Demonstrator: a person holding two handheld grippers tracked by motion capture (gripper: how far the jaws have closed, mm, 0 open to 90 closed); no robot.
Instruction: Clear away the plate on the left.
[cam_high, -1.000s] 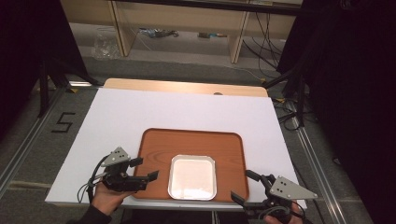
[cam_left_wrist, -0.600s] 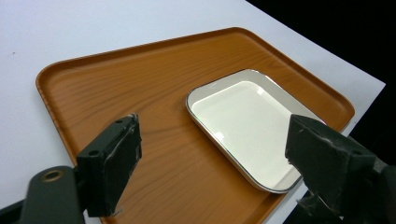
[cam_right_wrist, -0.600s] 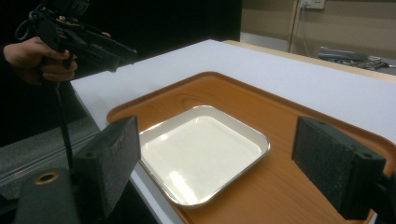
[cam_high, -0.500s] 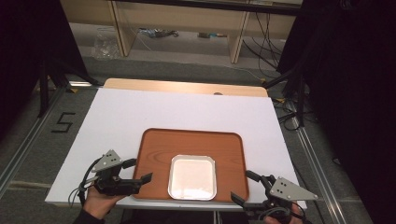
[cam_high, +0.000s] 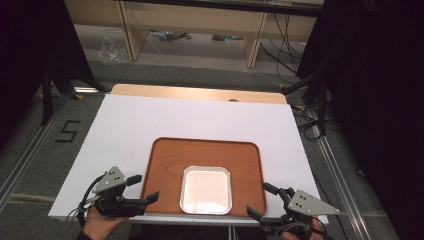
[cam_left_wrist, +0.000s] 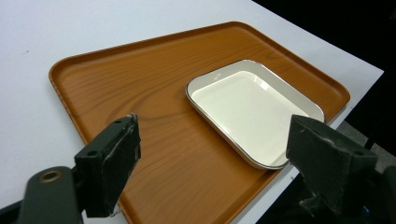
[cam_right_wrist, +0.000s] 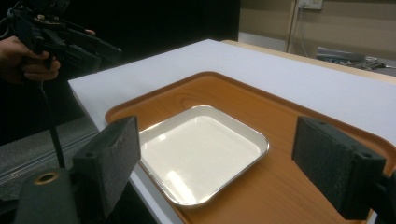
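High view: your left gripper and right gripper, both spread wide and empty, flank the tray, which carries the white dish at its near edge.

Left gripper view: nudge the tray and it could slide off the table.

Right gripper view: the dish has a slick rim; a pinch may slip.

The table is viewed from above; the wooden tray and white dish are seen closely from opposite near corners.

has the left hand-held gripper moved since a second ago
Yes. The left hand-held gripper pulled back from the tray's left edge, toward the table's near-left corner.
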